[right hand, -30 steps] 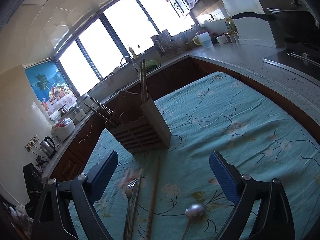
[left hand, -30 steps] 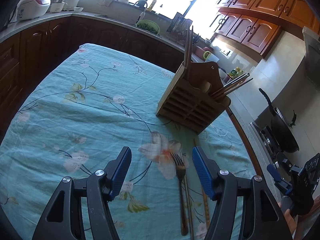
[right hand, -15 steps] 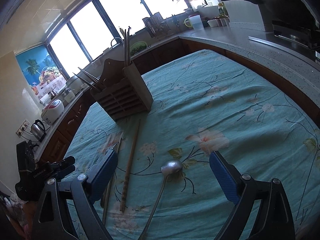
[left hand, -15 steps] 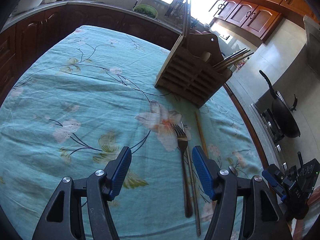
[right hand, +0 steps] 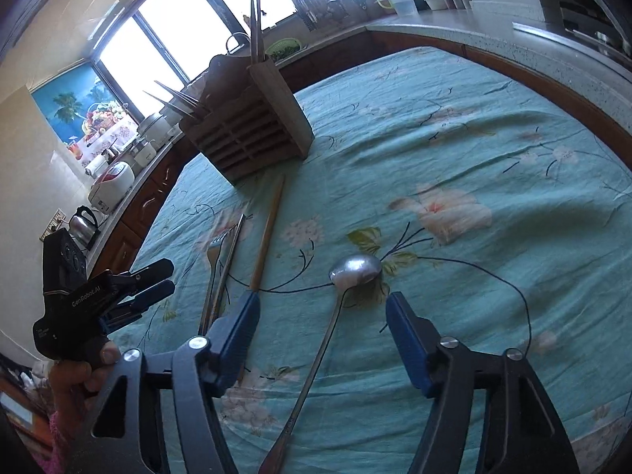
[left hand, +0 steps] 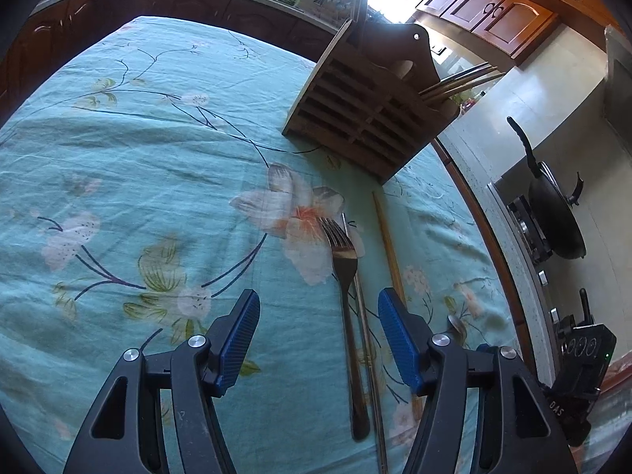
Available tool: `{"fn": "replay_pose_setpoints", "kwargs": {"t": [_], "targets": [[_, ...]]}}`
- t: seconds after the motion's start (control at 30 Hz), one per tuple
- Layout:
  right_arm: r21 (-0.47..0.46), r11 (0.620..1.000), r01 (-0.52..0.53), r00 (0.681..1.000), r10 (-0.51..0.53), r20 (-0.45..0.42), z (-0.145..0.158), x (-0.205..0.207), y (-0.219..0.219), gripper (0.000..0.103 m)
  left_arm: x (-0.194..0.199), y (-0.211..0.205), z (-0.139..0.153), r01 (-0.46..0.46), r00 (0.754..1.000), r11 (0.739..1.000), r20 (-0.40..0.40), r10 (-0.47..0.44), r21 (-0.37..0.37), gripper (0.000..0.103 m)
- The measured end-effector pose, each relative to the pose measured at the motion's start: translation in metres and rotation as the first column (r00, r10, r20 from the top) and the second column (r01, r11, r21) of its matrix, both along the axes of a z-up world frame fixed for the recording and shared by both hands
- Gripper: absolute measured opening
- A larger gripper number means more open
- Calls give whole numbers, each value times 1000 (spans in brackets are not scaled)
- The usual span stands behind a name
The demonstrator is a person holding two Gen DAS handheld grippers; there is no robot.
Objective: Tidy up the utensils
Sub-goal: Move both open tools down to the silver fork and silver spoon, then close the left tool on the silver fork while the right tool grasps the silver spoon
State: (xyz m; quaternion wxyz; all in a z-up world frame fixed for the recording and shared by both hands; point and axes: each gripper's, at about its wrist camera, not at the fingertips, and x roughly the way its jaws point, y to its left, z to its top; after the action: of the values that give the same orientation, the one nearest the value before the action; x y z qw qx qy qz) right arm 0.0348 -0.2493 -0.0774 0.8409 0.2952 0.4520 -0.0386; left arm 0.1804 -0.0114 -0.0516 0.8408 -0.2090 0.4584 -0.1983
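Observation:
A wooden utensil holder (left hand: 367, 118) (right hand: 252, 134) stands on the teal floral tablecloth (left hand: 138, 181) with chopsticks sticking out of it. In front of it lie a fork (left hand: 345, 300) (right hand: 213, 264), a metal chopstick (left hand: 365, 335) beside it, and a wooden chopstick (left hand: 389, 249) (right hand: 268, 233). A metal spoon (right hand: 347, 280) lies to their right. My left gripper (left hand: 319, 333) is open and empty, low over the fork's handle. My right gripper (right hand: 322, 328) is open and empty, astride the spoon's handle. The left gripper also shows in the right wrist view (right hand: 154, 286).
The table's right edge (left hand: 486, 237) is close to a counter with a stove and black wok (left hand: 553, 217). Counters with a rice cooker (right hand: 112, 185), kettle (right hand: 83, 223) and sink things run behind the table.
Both grippers have pulled back from the holder and dropped lower toward the cloth. The fork now lies between my left fingers and the spoon between my right fingers. Both jaws stayed open.

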Motion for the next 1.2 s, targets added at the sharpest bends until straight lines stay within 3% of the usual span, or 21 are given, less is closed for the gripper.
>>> {"fn": "replay_pose_setpoints", "kwargs": {"t": [0.1,0.33,0.5,0.57,0.83,0.93,1.1,1.2], "targets": [[43,999,-6,1000,7,-30,-11,3,-1,44,13,-4,-7,11,1000,1000,-22,-11,-10,61],[99,995,5,999,-1,-44,-17,9,-5,31,46,-19,-16,40,999,999,-29,-40,-18,60],[116,993,0,999,6,-51,-21,12,-7,17,64,-34,-22,80,996,997,-41,-80,-7,47],[120,993,3,999,3,-51,-22,12,-9,15,70,-41,-25,103,993,995,-53,-103,-4,33],[133,991,-2,999,9,-51,-23,15,-11,9,83,-58,-31,150,987,989,-61,-150,-3,20],[129,992,-8,999,15,-51,-24,18,-11,6,84,-58,-36,171,981,984,-80,-174,-41,6],[116,993,-9,999,14,-44,-22,21,-13,5,74,-54,-37,178,981,984,-74,-180,-29,5],[154,988,-3,999,11,-49,-26,22,-19,7,69,-48,-37,179,979,983,-92,-182,-39,6]]}}
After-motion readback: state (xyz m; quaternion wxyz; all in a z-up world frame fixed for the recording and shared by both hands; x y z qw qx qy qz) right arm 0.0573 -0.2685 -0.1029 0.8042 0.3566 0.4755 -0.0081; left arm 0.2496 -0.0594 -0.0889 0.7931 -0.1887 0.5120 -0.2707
